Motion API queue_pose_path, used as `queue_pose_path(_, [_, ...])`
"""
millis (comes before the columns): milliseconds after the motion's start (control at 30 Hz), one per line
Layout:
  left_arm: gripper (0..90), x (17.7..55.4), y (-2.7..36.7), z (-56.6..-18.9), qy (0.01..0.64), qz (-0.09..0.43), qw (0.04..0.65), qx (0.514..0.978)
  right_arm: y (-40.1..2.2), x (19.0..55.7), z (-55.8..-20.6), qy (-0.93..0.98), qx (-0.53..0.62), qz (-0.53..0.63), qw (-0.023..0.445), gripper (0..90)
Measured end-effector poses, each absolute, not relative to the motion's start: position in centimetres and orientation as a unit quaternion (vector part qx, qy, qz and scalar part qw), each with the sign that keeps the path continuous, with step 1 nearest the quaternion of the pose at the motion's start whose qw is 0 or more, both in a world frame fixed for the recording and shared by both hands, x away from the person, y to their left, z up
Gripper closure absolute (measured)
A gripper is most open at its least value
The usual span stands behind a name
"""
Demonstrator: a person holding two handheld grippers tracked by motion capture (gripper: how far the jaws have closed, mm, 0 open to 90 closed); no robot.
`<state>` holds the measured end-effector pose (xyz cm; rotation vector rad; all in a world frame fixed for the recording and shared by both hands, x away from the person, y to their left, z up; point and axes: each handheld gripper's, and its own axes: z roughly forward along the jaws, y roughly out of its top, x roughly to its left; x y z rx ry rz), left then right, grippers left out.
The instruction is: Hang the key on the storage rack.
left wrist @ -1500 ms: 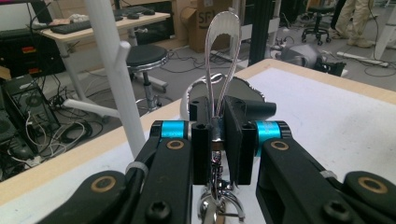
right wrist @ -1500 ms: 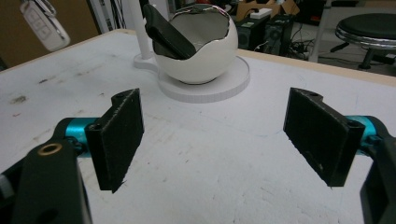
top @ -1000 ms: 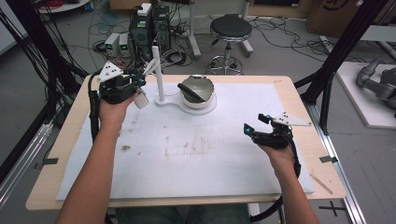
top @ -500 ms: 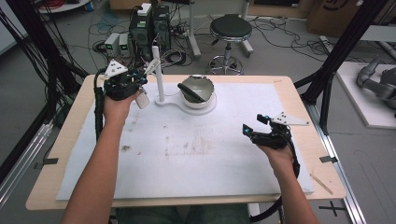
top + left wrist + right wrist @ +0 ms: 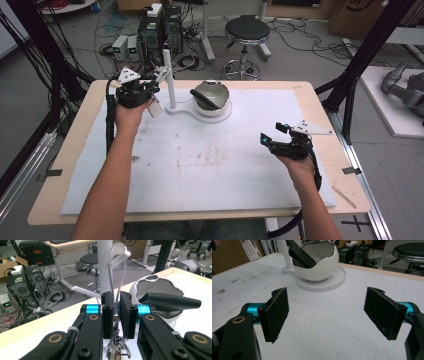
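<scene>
Upper left of the high view: left gripper [image 5: 116, 312] clamped on a metal loop [image 5: 117, 270] (apparently a keyring) beside the white post [image 5: 170, 80]. Right of centre, the right gripper [image 5: 329, 312] hovers above the white mat [image 5: 200, 170], jaws spread wide; the egg-shaped bowl [image 5: 211, 100] sits upper centre.

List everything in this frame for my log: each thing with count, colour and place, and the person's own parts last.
Table: one, light wood, centre.
Mat: one, white, stained, covering the tabletop.
Stand: one, white post on a white base, far centre of the mat.
Bowl: one, white, jagged rim, on the stand's base.
Black handle: one, resting in the bowl.
Metal loop tool: one, silver, by the post.
Stool: one, black seat, floor beyond the table.
Computer towers: two, black, floor behind.
Left gripper: black, shut on the metal loop tool.
Right gripper: black, open, over the mat's right side.
Forearms: two, from the bottom edge.
</scene>
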<state>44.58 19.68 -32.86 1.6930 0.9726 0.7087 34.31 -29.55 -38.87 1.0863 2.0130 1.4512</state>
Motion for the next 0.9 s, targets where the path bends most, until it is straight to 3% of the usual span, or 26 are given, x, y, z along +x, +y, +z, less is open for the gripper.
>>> queue_pose_path(167, [65.4, 44.3, 19.6, -32.9, 0.407, 0.298, 0.508, 0.698, -29.5, 34.3, -38.9, 0.727, 0.390, 0.524, 0.214, 20.7])
queue_pose_path(267, [63.8, 44.2, 19.5, -32.7, 0.406, 0.298, 0.509, 0.698, -29.4, 34.3, -38.8, 0.726, 0.390, 0.524, 0.213, 20.6])
queue_pose_path(800, [33.3, 41.3, 18.9, -31.1, 0.380, 0.275, 0.516, 0.717, -29.5, 34.2, -38.5, 0.723, 0.385, 0.529, 0.220, 20.7])
queue_pose_path(900, [32.5, 40.3, 19.1, -31.2, 0.373, 0.269, 0.525, 0.717, -29.6, 34.1, -38.4, 0.723, 0.386, 0.529, 0.220, 20.7])
